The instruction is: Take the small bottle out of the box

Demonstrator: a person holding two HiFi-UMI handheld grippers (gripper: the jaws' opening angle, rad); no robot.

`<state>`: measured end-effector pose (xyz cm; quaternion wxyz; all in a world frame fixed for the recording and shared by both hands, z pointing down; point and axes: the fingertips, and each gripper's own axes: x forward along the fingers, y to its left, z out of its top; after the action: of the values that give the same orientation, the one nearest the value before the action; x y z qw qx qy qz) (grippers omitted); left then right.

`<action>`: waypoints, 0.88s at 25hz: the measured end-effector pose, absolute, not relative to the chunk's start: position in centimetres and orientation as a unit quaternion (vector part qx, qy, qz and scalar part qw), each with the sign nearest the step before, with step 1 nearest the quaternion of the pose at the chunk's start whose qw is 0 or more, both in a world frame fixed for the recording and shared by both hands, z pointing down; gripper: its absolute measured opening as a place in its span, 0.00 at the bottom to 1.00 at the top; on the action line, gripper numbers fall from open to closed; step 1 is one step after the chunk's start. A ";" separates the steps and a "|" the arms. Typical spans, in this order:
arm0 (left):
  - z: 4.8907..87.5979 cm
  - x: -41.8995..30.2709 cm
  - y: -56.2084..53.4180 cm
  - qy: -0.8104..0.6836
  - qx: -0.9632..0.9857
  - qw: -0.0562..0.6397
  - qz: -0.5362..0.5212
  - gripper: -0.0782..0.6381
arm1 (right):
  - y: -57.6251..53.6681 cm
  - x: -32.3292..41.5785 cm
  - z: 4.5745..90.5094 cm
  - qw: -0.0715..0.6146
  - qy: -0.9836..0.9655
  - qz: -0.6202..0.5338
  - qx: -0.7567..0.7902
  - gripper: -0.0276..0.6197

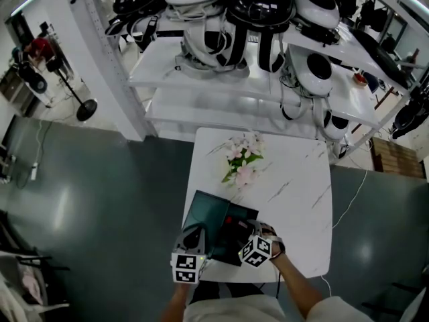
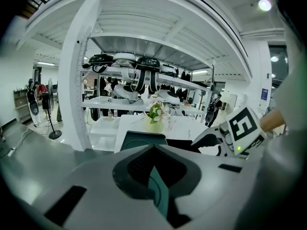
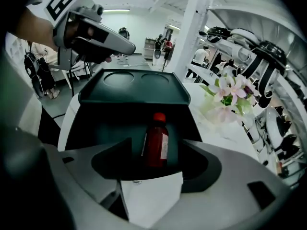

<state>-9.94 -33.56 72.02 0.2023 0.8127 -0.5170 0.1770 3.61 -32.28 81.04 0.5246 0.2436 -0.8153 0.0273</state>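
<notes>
A small dark red bottle [image 3: 156, 138] with a red cap lies inside the dark teal box [image 3: 96, 128], whose lid [image 3: 139, 85] stands open. My right gripper [image 3: 157, 145] is open, one jaw on each side of the bottle, and the pads do not press on it. In the head view this gripper [image 1: 247, 239] reaches into the box [image 1: 204, 213] from the near edge. My left gripper [image 1: 194, 239] hovers at the box's near left corner. Its jaws [image 2: 154, 152] stand together, with a thin teal slit between them and nothing gripped that I can see.
The box sits on a white marbled table [image 1: 295, 200] with a pot of pink flowers [image 1: 242, 163] behind it. White shelving [image 1: 201, 72] loaded with helmets stands beyond the table. Grey floor lies left and right.
</notes>
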 end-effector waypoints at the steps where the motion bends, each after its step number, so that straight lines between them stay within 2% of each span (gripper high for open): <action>1: 72.1 -9.9 -33.5 -0.517 0.812 0.204 0.177 0.13 | -32.5 3.5 81.3 0.527 -0.814 0.028 0.243 0.53; 11: 71.8 -10.2 -33.4 -0.519 0.810 0.210 0.174 0.13 | -33.3 2.5 83.4 0.562 -0.795 0.050 0.223 0.51; 22: 71.7 -10.8 -33.5 -0.522 0.808 0.212 0.173 0.13 | -33.9 2.9 84.4 0.598 -0.765 0.078 0.227 0.40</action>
<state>-10.78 -33.48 71.72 0.2124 0.8081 -0.5216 0.1728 2.91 -33.87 84.42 0.5975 0.2265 -0.7652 0.0777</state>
